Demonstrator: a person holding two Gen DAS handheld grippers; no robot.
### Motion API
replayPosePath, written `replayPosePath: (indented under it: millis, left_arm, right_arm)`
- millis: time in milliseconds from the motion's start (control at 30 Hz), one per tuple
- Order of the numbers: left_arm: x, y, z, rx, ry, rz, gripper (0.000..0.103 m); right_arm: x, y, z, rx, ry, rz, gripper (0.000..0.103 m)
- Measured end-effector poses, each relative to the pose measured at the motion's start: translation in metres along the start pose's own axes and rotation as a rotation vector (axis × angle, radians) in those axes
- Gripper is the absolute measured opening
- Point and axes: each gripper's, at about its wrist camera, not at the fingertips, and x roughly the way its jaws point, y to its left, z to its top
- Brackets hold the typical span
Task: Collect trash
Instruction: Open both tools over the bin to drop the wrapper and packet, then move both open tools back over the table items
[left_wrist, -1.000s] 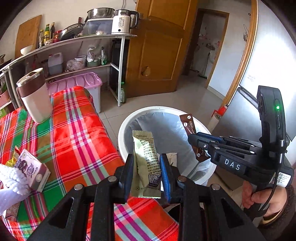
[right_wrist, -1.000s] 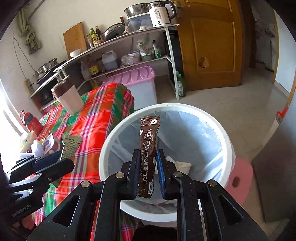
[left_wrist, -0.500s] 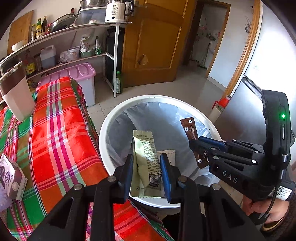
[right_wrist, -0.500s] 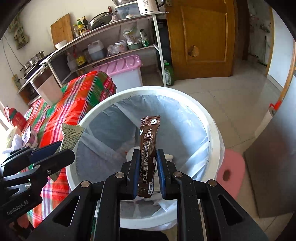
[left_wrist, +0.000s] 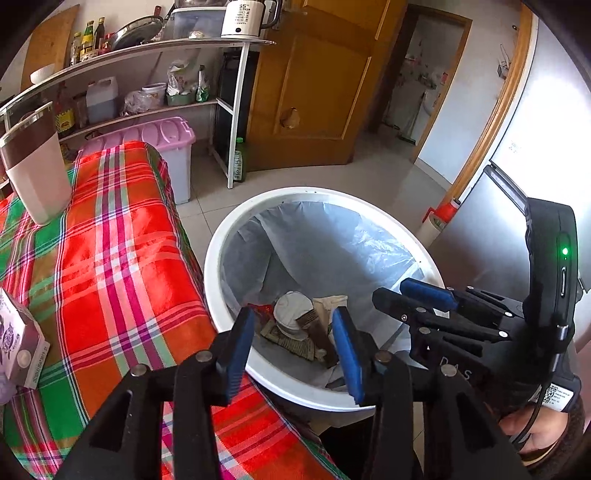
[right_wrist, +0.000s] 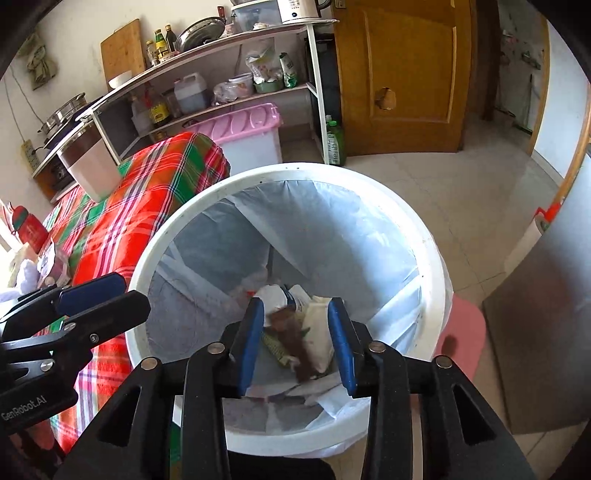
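Left wrist view: my left gripper (left_wrist: 293, 343) had just been opening, jaws apart and empty, above the bin (left_wrist: 236, 232); wrappers (left_wrist: 295, 332) lay below. Right wrist view: my right gripper (right_wrist: 297, 339) likewise opening, empty, brown sachet (right_wrist: 291, 341) blurred beneath.

On the black body of my left tongs (right_wrist: 107, 306), at the lower left of the right wrist view, white letters read "GenRobot.AI". On my right tongs (left_wrist: 406, 299), at the lower right of the left wrist view, faint letters read "DAS", and a small QR sticker sits near the hand. The white kettle (left_wrist: 243, 18) at the upper middle shows "35°". Other labels are too small to read.
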Motion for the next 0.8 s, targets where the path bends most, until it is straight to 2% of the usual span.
replayPosePath:
  millis: [133,267,633,800]
  left_arm:
    - [-0.015,0.010,-0.005,-0.010,-0.032,0.020,0.057]
    - [-0.032,0.024,-0.011,-0.038,-0.061,0.034,0.059]
    - [-0.094,0.074,-0.040,-0.108,-0.183,0.207,0.063]
    - [-0.114,0.098,-0.053,-0.148,-0.209,0.242,0.065]
  right_arm:
    - [-0.006,0.007,-0.001,-0.002,-0.012,0.019,0.038]
    - [-0.011,0.020,-0.001,-0.015,-0.022,0.042,0.038]
    - [-0.026,0.067,-0.001,-0.082,-0.059,0.133,0.042]
    - [-0.030,0.094,0.000,-0.118,-0.075,0.187,0.042]
